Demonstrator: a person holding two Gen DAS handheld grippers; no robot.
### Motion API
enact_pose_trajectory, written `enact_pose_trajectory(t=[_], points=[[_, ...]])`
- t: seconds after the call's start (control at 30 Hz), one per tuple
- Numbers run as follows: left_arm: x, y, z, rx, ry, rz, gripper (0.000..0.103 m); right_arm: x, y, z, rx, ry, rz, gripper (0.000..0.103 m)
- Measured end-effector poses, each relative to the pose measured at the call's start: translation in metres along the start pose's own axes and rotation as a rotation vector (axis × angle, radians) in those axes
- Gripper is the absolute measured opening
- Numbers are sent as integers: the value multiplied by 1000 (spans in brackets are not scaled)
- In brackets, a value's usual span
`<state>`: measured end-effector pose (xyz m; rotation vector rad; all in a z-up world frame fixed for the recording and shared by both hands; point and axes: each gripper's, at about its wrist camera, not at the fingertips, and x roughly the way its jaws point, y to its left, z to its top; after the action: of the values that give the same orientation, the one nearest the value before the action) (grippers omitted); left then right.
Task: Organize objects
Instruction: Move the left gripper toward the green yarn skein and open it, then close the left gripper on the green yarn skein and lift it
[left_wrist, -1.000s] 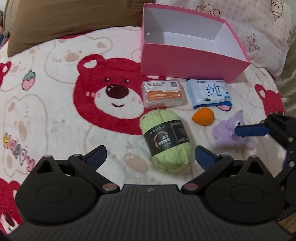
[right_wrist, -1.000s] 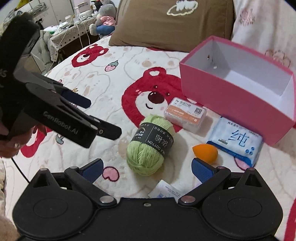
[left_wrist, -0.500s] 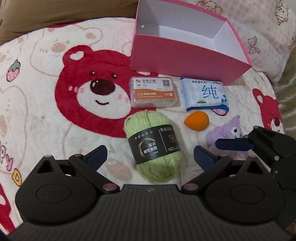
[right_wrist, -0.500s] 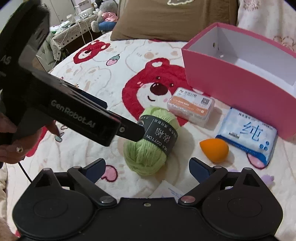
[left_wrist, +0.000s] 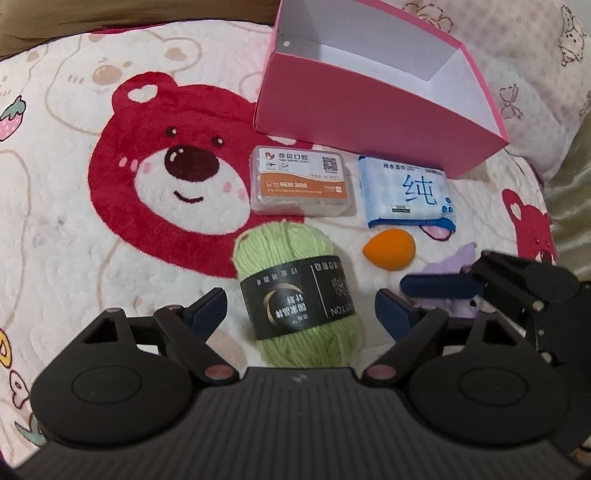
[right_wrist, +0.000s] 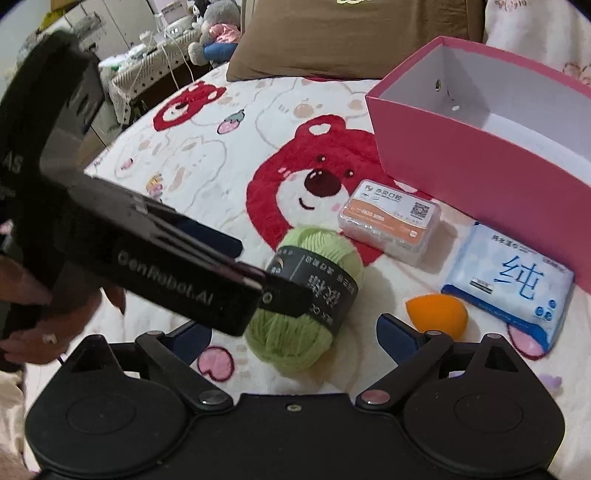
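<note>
A green yarn ball (left_wrist: 295, 295) with a black label lies on the bear blanket, between the open fingers of my left gripper (left_wrist: 301, 308). It also shows in the right wrist view (right_wrist: 310, 295), where the left gripper's body (right_wrist: 155, 273) covers its left side. My right gripper (right_wrist: 295, 332) is open and empty, just in front of the yarn. Behind lie a clear floss box (left_wrist: 301, 184), a blue wipes pack (left_wrist: 408, 194) and an orange sponge (left_wrist: 388, 249). A purple plush (left_wrist: 450, 262) is partly hidden by the right gripper's finger (left_wrist: 436, 286). The open pink box (left_wrist: 369, 103) stands at the back.
A brown pillow (right_wrist: 351, 37) lies behind the blanket. A pale patterned pillow (left_wrist: 535, 55) is beside the pink box on the right. Furniture and stuffed toys (right_wrist: 214, 33) stand beyond the bed's left edge.
My left gripper has moved forward and down so the yarn now sits between its fingers. My right gripper has drifted closer to the yarn and the sponge.
</note>
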<state>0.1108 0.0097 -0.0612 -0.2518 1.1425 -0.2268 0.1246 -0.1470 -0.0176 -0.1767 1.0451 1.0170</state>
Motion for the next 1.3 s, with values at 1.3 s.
enact_pose_trajectory(t=[1.3], points=[[24, 19, -14, -170, -27, -54, 73, 40, -26, -31, 182, -59, 98, 91]])
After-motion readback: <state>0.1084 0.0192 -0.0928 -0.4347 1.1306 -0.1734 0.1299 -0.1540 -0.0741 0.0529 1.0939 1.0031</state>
